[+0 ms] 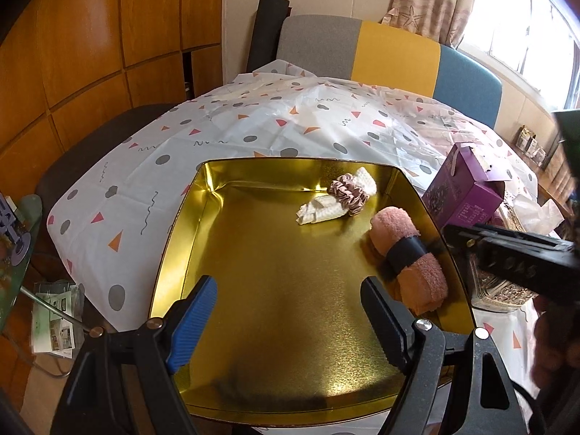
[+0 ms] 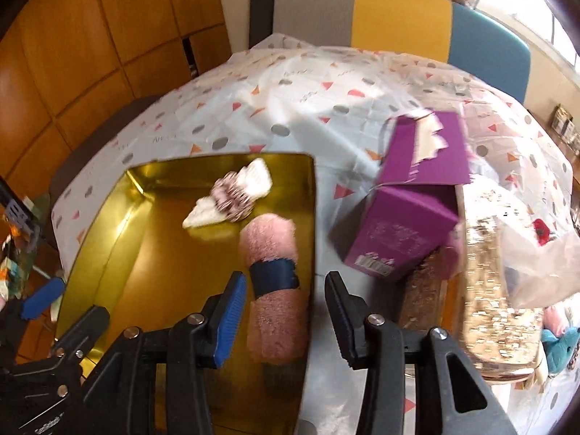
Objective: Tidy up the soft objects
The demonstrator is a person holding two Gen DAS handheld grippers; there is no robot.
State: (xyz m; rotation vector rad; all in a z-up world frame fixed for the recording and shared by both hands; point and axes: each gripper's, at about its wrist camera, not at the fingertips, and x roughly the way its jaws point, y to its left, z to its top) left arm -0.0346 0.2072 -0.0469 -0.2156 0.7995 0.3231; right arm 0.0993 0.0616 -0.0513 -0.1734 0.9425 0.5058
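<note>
Two soft bundles sit in the gold tin (image 1: 174,224) already, and both claws are empty. Far left, the left claw (image 1: 286,322) hangs over the tin's bare floor, jaws spread wide, nothing between them. Moving across, near the tin's far wall lies the white cloth roll (image 1: 319,210) cinched by a pink scrunchie (image 1: 348,190). Just right of it, against the right wall, lies the pink towel roll (image 2: 272,282) with its dark band (image 2: 275,279). The right claw (image 2: 284,317) straddles that roll's near end, jaws wide and not touching it as far as I can judge. Further right on the worktop (image 2: 290,101) leans a torn-open purple carton (image 2: 395,232), then a glittery gold container (image 2: 496,290), and a teal plush toy (image 2: 562,340) at the edge. The risks, I'd say: a careless pass of the right claw could catch the band and unroll the towel, or knock the carton over. The right view is blurred, so gaps are uncertain.
</note>
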